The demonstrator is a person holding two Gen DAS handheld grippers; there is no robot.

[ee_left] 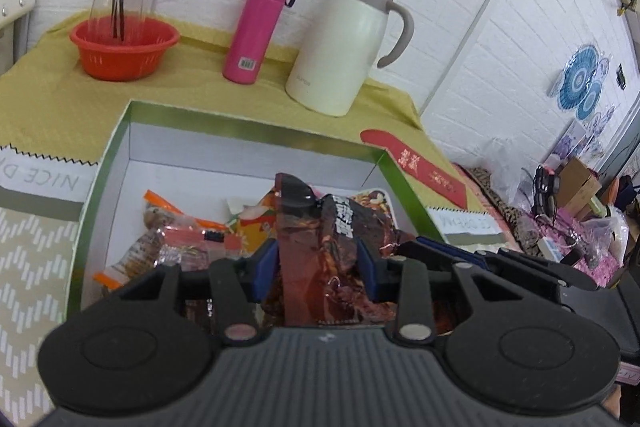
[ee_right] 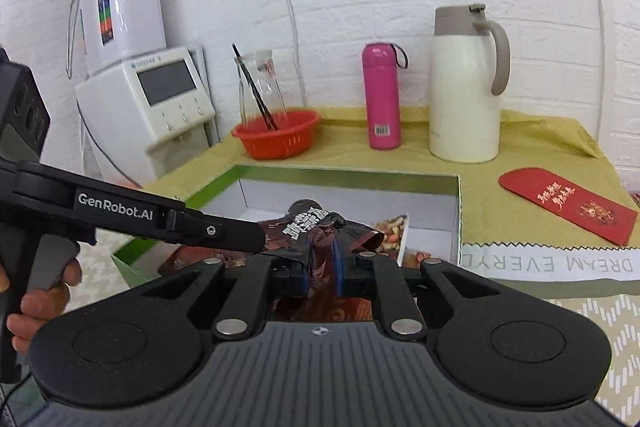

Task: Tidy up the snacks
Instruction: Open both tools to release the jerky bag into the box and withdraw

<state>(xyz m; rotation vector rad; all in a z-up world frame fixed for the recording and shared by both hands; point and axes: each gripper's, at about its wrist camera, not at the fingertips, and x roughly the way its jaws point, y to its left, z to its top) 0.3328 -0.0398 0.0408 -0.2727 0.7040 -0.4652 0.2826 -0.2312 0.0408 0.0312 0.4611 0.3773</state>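
A dark red-brown snack bag (ee_left: 320,259) is held over a green-rimmed white box (ee_left: 132,155). My left gripper (ee_left: 316,267) is shut on the bag, its blue pads pressing both sides. My right gripper (ee_right: 322,263) is shut on the same bag (ee_right: 312,227), from the other side. In the right wrist view the left gripper's black arm (ee_right: 160,219) reaches in from the left. Inside the box lie orange-edged clear snack packs (ee_left: 172,235) and a nut-picture packet (ee_right: 394,231). The box (ee_right: 352,175) also shows in the right wrist view.
On the yellow-green cloth behind the box stand a red basket (ee_left: 124,47) with a glass carafe, a pink flask (ee_left: 256,27) and a cream thermos jug (ee_left: 344,43). A red envelope (ee_right: 568,205) lies right of the box. A white appliance (ee_right: 152,107) stands at the left.
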